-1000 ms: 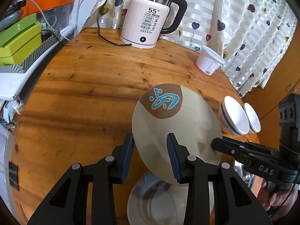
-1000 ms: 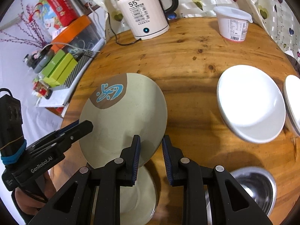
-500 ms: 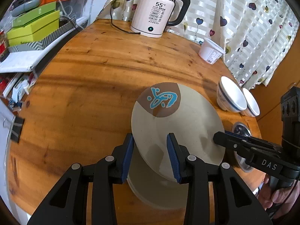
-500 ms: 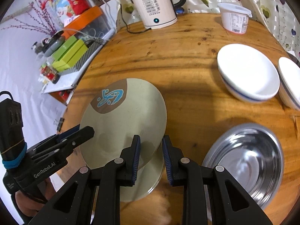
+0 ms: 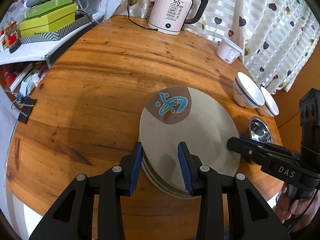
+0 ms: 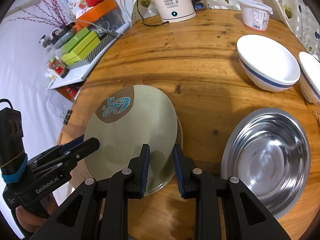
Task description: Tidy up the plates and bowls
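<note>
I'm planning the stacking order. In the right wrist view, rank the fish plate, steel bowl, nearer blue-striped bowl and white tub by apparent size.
1. Fish plate and steel bowl: look about alike, both close to the camera, so unranked.
2. Nearer blue-striped bowl.
3. White tub: smallest, though it is farthest, which shrinks it.

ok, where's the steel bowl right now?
The steel bowl sits on the table's near right edge in the right wrist view, beside the stacked plates, in front of the white bowls.

A beige plate (image 5: 188, 140) (brown patch, blue motif) tilts onto another plate (image 5: 160, 182); bowls (image 6: 268, 70) stand apart.
</note>
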Action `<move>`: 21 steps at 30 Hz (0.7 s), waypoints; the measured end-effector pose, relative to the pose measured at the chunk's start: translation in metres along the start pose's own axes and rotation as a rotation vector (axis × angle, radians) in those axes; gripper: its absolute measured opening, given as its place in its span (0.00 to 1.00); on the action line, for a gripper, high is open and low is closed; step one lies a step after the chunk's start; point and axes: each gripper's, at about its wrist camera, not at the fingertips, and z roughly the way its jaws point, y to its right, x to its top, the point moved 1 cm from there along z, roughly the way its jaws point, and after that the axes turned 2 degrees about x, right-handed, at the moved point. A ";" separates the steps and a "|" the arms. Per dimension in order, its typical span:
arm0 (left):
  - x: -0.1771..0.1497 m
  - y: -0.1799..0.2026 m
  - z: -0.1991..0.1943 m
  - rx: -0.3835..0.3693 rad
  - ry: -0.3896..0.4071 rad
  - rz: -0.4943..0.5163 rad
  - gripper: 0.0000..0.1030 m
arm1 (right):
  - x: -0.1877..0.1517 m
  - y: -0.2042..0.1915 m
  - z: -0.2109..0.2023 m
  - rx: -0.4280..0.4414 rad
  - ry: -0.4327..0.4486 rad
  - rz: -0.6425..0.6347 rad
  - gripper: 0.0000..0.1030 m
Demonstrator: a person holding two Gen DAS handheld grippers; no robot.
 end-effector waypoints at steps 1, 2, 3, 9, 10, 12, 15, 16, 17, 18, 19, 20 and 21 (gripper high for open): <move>-0.001 0.000 0.000 0.002 0.000 -0.001 0.37 | -0.001 0.000 0.001 -0.002 -0.002 -0.004 0.23; -0.003 0.000 0.000 0.004 -0.002 -0.002 0.37 | -0.002 -0.001 0.001 -0.004 -0.005 -0.008 0.23; -0.004 0.000 0.000 0.007 -0.002 -0.002 0.37 | -0.003 -0.001 0.002 -0.005 -0.006 -0.012 0.23; -0.007 0.003 0.000 0.011 -0.005 0.007 0.37 | -0.006 0.000 0.003 -0.025 -0.009 -0.022 0.23; -0.007 0.003 0.001 0.011 -0.006 0.009 0.37 | -0.007 0.000 0.004 -0.030 -0.012 -0.024 0.23; -0.008 0.004 0.002 0.010 -0.011 0.010 0.37 | -0.006 0.000 0.005 -0.036 -0.013 -0.030 0.24; -0.009 0.003 0.004 0.010 -0.018 0.011 0.37 | -0.005 0.000 0.005 -0.044 -0.009 -0.038 0.25; -0.009 0.003 0.004 0.009 -0.018 0.010 0.37 | -0.006 -0.001 0.005 -0.046 -0.008 -0.040 0.25; -0.009 0.004 0.004 0.009 -0.016 0.011 0.37 | -0.006 -0.001 0.005 -0.051 -0.008 -0.043 0.25; -0.009 0.004 0.005 0.009 -0.015 0.013 0.37 | -0.005 -0.001 0.005 -0.053 -0.008 -0.043 0.25; -0.010 0.004 0.005 0.009 -0.013 0.014 0.37 | -0.005 -0.001 0.005 -0.055 -0.007 -0.045 0.25; -0.010 0.004 0.005 0.010 -0.013 0.013 0.37 | -0.005 -0.001 0.005 -0.055 -0.006 -0.046 0.25; -0.010 0.004 0.006 0.010 -0.011 0.015 0.37 | -0.005 -0.001 0.005 -0.055 -0.006 -0.046 0.25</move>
